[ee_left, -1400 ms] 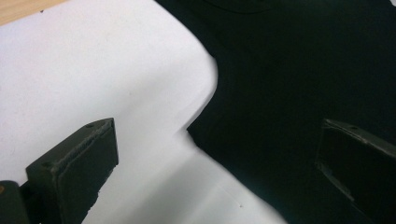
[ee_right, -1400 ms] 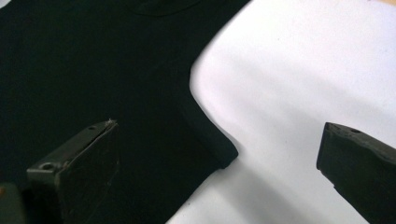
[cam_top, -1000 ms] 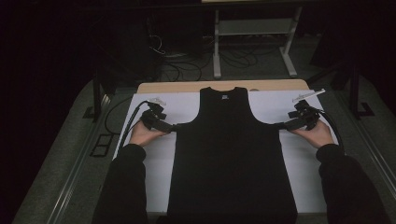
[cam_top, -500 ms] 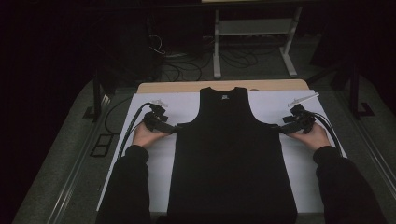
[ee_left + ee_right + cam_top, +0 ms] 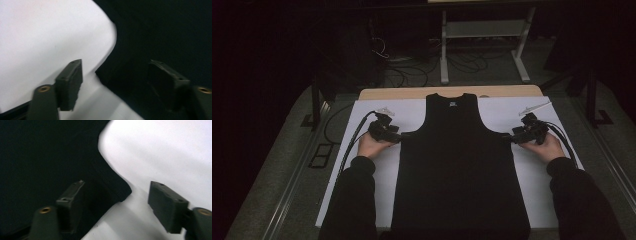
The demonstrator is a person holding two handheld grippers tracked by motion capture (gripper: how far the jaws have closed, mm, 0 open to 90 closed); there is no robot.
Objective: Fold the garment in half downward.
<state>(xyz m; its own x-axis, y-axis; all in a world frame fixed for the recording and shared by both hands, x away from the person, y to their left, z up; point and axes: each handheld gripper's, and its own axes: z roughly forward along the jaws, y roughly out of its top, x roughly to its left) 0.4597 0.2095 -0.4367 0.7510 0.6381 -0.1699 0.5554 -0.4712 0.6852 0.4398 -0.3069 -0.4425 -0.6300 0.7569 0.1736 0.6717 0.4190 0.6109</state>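
While the black tank top (image 5: 460,170) lies flat along the middle of the white sheet (image 5: 532,175), collar toward the far edge, the left gripper (image 5: 398,137) sits at its left armpit corner, jaws apart astride the hem. Right gripper (image 5: 508,138) mirrors it at the right armpit corner, jaws also apart.

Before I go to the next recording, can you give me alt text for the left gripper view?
The left tool is open, its two black jaws straddling the underarm corner of a black tank top. The top lies flat on a white sheet that covers the left half of the picture.
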